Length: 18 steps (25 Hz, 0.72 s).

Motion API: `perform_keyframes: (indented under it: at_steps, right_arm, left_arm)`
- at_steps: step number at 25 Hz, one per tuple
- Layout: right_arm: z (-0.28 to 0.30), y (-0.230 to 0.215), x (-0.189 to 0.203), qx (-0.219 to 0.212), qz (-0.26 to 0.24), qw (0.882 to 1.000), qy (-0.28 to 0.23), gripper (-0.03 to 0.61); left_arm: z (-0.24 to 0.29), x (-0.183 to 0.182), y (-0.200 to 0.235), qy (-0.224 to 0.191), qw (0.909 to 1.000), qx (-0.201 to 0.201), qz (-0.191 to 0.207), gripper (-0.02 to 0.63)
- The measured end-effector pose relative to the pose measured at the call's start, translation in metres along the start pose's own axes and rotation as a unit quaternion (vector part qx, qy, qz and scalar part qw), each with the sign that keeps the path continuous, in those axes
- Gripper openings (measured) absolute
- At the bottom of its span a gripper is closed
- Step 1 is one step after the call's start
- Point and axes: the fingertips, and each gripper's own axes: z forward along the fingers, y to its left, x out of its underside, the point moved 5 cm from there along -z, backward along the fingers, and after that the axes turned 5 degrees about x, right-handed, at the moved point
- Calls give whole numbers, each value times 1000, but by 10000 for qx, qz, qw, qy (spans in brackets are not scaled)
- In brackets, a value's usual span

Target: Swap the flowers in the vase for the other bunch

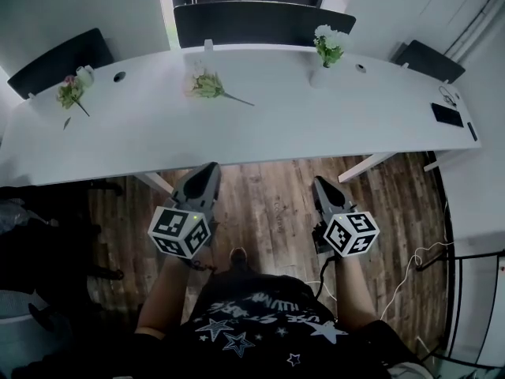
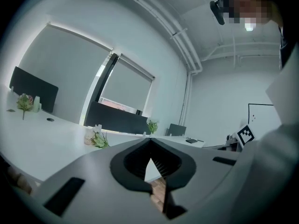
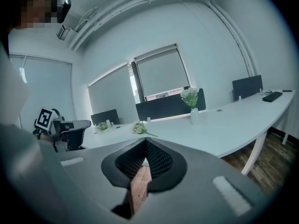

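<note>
A white vase (image 1: 319, 76) with white flowers (image 1: 329, 42) stands at the far side of the long white table (image 1: 237, 133), right of centre; it also shows in the right gripper view as the vase (image 3: 194, 116). A loose bunch of pale pink flowers (image 1: 207, 84) lies on the table left of centre, seen too as the bunch (image 2: 96, 138) and the bunch (image 3: 139, 129). My left gripper (image 1: 211, 169) and right gripper (image 1: 319, 183) are both shut and empty, held over the wooden floor short of the table's near edge.
Another small bunch of flowers (image 1: 72, 90) lies at the table's far left by a white cup. Dark chairs (image 1: 245, 22) line the far side. A black phone (image 1: 447, 114) and cable sit at the right end. Table legs (image 1: 365, 166) stand beneath the near edge.
</note>
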Motion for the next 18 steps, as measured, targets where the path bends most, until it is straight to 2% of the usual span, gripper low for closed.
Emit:
perform_keyframes:
  at_steps: [3,7,10,14,18]
  right_arm:
    - [14,3,-5,134,3,9999,27,2]
    - [19,15,-5,45,-171,9998,125,2]
    - [19,8,-6,85,-121,9998,132,2]
    - [22,-6,-13,235,-33,9996,134,2]
    - [40,-8,-28,265,-59,9996,-9,2]
  left_arm:
    - [5,-5,12,-16,10000,12,-4,8]
    - [6,-3,25,21,9999,34,-102,8]
    - [12,-3,26,14,9998,61,-166,8]
    - [13,-6,21,9,10000,97,-5,8]
    - [9,-7,32,45,9994,-206,280,8]
